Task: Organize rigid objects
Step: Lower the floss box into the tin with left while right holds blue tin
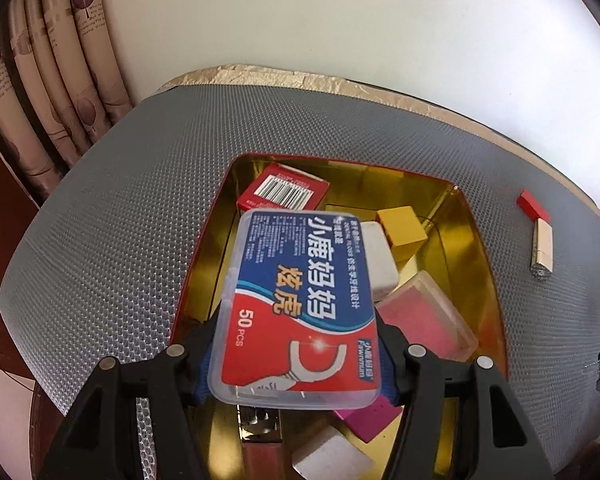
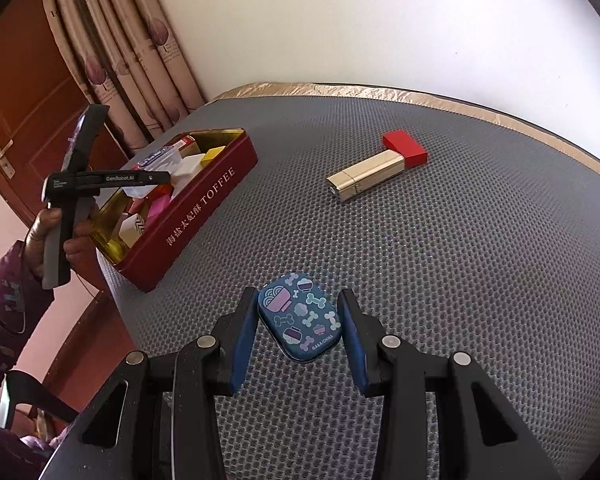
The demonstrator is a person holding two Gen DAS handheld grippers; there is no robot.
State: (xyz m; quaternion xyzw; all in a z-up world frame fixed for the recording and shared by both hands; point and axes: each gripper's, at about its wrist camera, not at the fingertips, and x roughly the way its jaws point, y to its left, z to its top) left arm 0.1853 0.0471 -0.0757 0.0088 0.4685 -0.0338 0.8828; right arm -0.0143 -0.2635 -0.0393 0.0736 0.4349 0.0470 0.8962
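Note:
My left gripper (image 1: pixel 300 344) is shut on a clear floss-pick box (image 1: pixel 300 308) with a blue and red label, held above the open red toffee tin (image 1: pixel 480 248). The tin holds a red barcode box (image 1: pixel 284 192), a yellow block (image 1: pixel 402 232), white blocks, and pink pieces. In the right wrist view the tin (image 2: pixel 204 208) stands at the left with the left gripper (image 2: pixel 156 178) over it. My right gripper (image 2: pixel 298 320) is open, its blue pads either side of a small blue patterned tin (image 2: pixel 298 318) lying on the mat.
A gold lighter (image 2: pixel 360 178) and a small red box (image 2: pixel 404 148) lie on the grey mesh mat (image 2: pixel 460 280) at the back right; they also show in the left wrist view (image 1: pixel 540 252). Curtains (image 2: pixel 132 60) and a wooden door (image 2: pixel 20 100) stand beyond the left edge.

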